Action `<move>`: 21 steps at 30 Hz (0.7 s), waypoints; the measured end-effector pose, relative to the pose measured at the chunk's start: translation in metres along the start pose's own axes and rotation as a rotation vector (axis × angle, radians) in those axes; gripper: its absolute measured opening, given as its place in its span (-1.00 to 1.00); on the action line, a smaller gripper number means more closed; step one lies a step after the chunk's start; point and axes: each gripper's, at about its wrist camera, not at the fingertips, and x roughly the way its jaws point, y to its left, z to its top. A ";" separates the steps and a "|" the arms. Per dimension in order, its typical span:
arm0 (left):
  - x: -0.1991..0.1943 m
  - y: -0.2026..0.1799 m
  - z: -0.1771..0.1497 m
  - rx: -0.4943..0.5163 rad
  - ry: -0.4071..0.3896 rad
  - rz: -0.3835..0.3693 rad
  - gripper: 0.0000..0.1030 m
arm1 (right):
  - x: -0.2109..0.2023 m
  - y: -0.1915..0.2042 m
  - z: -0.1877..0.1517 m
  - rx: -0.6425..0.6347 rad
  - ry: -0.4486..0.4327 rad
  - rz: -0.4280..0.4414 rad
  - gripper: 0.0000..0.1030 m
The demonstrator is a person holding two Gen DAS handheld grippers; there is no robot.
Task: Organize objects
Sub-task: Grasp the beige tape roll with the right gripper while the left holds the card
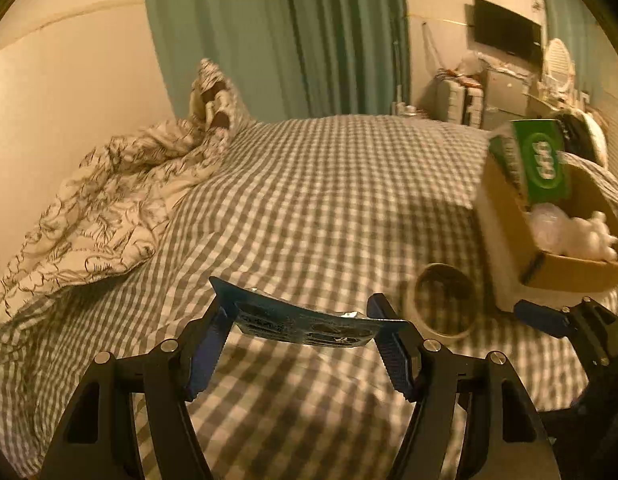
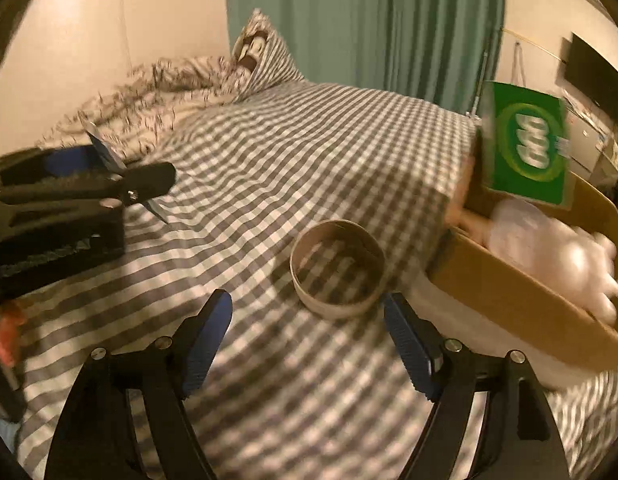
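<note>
Bed under me carries a grey-and-white checked sheet (image 1: 329,200). Crumpled patterned duvet (image 1: 109,200) bunched at far left against the cream wall (image 1: 69,80). Green curtain (image 1: 289,40) hangs behind the bed. I see a dark wall-mounted screen (image 1: 507,30) at far right, above cluttered furniture (image 1: 501,92), details blurred.

Dim, warm yellow lighting; fisheye edges bending and vignetting; box (image 2: 521,296) smearing with motion blur; shadows falling across bed (image 1: 309,184).
</note>
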 end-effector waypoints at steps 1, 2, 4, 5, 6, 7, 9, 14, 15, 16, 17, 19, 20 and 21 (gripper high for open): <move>0.007 0.003 -0.001 -0.007 0.009 0.010 0.38 | 0.014 0.000 0.004 -0.007 0.022 -0.009 0.52; 0.012 0.006 -0.002 -0.012 0.016 0.018 0.38 | 0.024 0.000 0.008 -0.011 0.035 -0.008 0.52; 0.022 0.011 -0.004 -0.028 0.032 0.025 0.38 | 0.042 -0.003 0.016 -0.016 0.053 -0.005 0.52; 0.025 0.013 -0.005 -0.035 0.038 0.024 0.38 | 0.049 -0.003 0.020 -0.022 0.060 -0.012 0.52; 0.027 0.014 -0.006 -0.040 0.041 0.021 0.38 | 0.057 -0.003 0.023 -0.033 0.065 -0.024 0.52; 0.030 0.015 -0.007 -0.042 0.045 0.017 0.38 | 0.065 0.000 0.026 -0.053 0.074 -0.035 0.52; 0.033 0.017 -0.009 -0.045 0.050 0.008 0.38 | 0.079 0.006 0.031 -0.097 0.088 -0.088 0.52; 0.034 0.022 -0.012 -0.062 0.055 -0.011 0.38 | 0.106 0.010 0.029 -0.140 0.135 -0.191 0.53; 0.034 0.021 -0.011 -0.064 0.055 -0.013 0.38 | 0.109 0.011 0.027 -0.157 0.131 -0.217 0.53; 0.034 0.022 -0.012 -0.067 0.055 -0.014 0.38 | 0.112 0.012 0.025 -0.166 0.137 -0.239 0.53; 0.034 0.021 -0.012 -0.067 0.055 -0.013 0.38 | 0.113 0.011 0.024 -0.163 0.138 -0.243 0.53; 0.033 0.021 -0.012 -0.063 0.054 -0.012 0.38 | 0.113 0.009 0.025 -0.140 0.143 -0.231 0.53; 0.033 0.021 -0.012 -0.062 0.053 -0.013 0.38 | 0.113 0.008 0.025 -0.128 0.147 -0.224 0.52; 0.033 0.021 -0.012 -0.060 0.052 -0.012 0.38 | 0.116 0.003 0.023 -0.092 0.177 -0.193 0.45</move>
